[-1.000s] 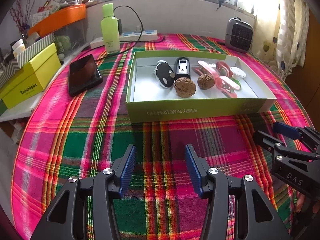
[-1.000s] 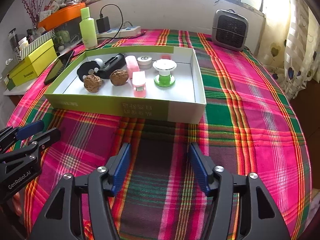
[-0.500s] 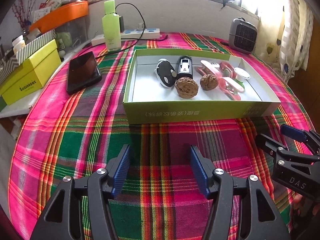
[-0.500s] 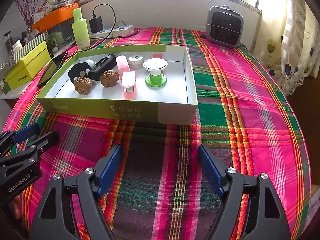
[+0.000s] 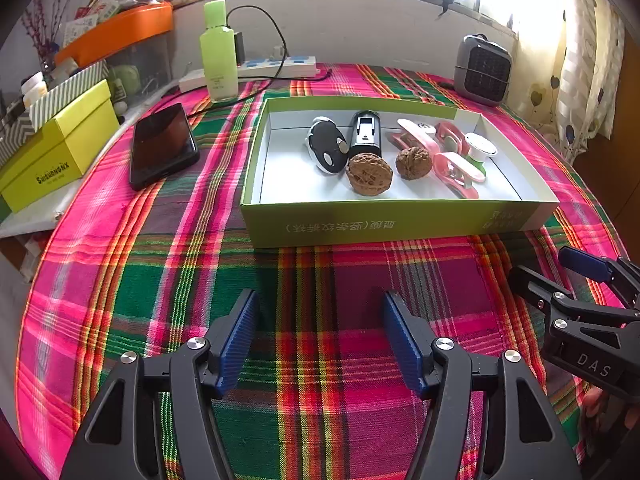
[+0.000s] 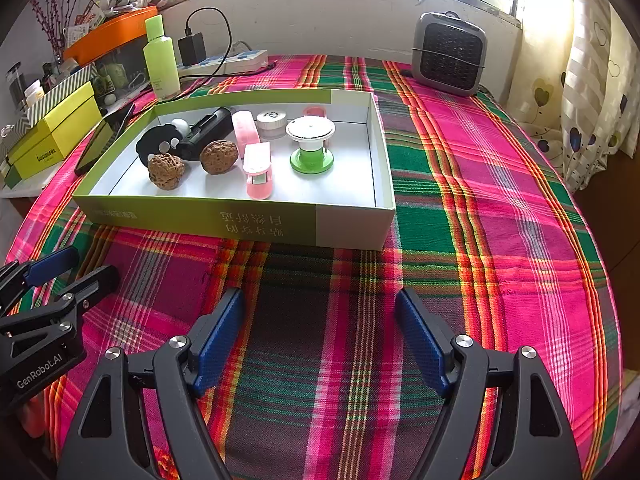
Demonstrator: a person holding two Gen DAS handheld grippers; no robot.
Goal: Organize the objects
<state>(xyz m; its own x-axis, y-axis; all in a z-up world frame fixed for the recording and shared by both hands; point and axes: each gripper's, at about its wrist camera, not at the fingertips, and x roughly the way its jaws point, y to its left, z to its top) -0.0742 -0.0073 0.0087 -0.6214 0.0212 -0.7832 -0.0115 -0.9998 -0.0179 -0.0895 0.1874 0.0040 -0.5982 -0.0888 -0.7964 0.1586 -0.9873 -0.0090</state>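
The left gripper (image 5: 318,334) hangs over the plaid-covered desk (image 5: 168,264) with its jaws opening and nothing between them, while the right gripper (image 6: 320,336) beside it stands wide apart, also empty. Ahead of both lies the green box (image 5: 392,222), holding two walnuts (image 5: 369,174), black gadgets (image 5: 365,134), pink clips (image 6: 258,170) and a green-and-white spool (image 6: 311,144).

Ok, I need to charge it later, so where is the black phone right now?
The black phone lies flat on the plaid cloth, outside the green box on its left in the left wrist view, between that box and the yellow box, near the green bottle.
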